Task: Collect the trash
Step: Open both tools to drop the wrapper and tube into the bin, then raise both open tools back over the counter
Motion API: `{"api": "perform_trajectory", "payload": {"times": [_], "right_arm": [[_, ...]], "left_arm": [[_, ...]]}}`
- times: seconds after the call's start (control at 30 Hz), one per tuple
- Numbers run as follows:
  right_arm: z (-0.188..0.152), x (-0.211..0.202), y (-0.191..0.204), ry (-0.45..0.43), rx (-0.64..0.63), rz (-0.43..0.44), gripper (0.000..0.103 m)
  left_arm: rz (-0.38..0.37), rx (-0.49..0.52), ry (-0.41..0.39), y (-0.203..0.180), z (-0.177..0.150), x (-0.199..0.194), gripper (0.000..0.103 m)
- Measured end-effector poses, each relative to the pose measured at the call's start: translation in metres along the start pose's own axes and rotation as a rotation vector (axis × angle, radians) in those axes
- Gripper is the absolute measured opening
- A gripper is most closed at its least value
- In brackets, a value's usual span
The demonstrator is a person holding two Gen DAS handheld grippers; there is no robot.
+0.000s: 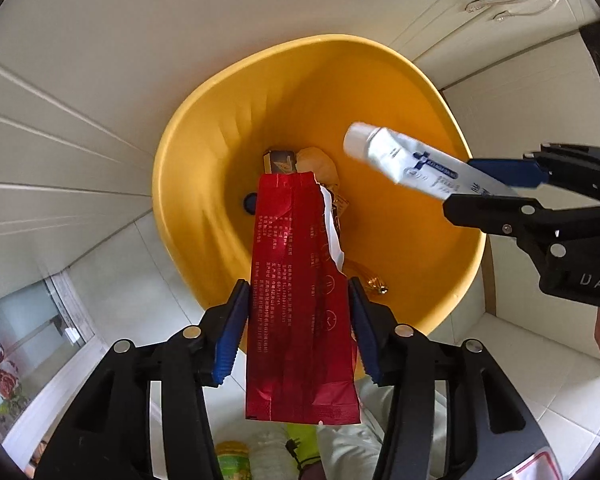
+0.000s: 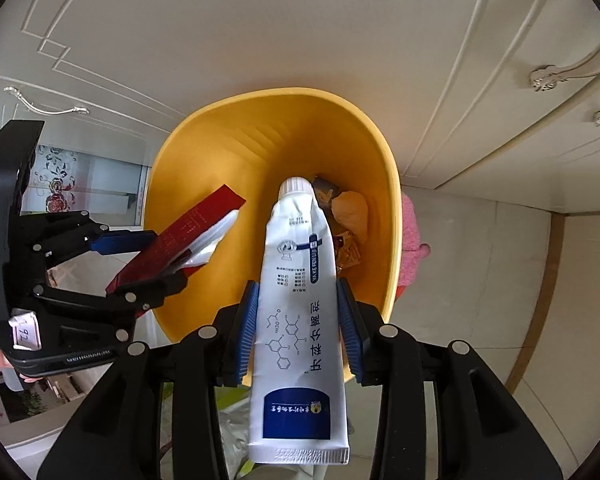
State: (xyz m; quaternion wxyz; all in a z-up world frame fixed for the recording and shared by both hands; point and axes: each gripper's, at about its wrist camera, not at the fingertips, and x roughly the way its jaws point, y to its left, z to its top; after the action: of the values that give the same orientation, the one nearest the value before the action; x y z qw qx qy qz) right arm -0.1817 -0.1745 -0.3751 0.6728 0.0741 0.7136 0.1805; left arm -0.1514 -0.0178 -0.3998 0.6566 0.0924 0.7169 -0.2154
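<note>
Over the yellow bin (image 1: 204, 152), the left claw (image 1: 298, 328) stood apart around a light, crinkly red wrapper (image 1: 296, 280). The right claw (image 2: 298, 330), also apart, flanked a soft white tube (image 2: 300, 300); both best pinched mid-body.

The yellow bin (image 1: 204, 168) gapes open, its near wall bare and free. On its floor a dark small box (image 1: 280, 162), a crumpled tan wrapper (image 2: 352, 210) and foil scraps (image 1: 374, 280) crowd the far side. White cabinet doors (image 2: 260, 32) stand close behind the bin.
</note>
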Motion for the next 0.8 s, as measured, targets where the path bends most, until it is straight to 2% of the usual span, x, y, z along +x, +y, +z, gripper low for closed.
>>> {"api": "perform_trajectory", "payload": {"times": [0.03,0.07,0.13,0.23,0.47,0.8], "right_arm": [[0.0,-0.002,0.0,-0.013,0.002,0.009,0.067],[0.0,-0.004,-0.001,-0.027,0.0,0.001,0.067],[-0.001,-0.009,-0.002,-0.041,0.013,0.009,0.067],[0.001,-0.018,-0.009,-0.06,0.033,0.018,0.067],[0.0,-0.032,-0.016,-0.077,0.057,0.023,0.067],[-0.011,-0.059,0.001,-0.116,0.048,0.022,0.067]], "left_arm": [[0.003,0.004,-0.001,-0.001,0.0,-0.002,0.059],[0.015,0.008,-0.008,-0.003,-0.002,-0.006,0.069],[0.018,0.01,-0.021,-0.004,-0.003,-0.01,0.073],[-0.01,0.007,-0.036,-0.008,-0.006,-0.017,0.075],[0.002,0.02,-0.042,-0.018,-0.007,-0.022,0.076],[0.029,0.0,-0.068,-0.02,-0.017,-0.051,0.076]]}}
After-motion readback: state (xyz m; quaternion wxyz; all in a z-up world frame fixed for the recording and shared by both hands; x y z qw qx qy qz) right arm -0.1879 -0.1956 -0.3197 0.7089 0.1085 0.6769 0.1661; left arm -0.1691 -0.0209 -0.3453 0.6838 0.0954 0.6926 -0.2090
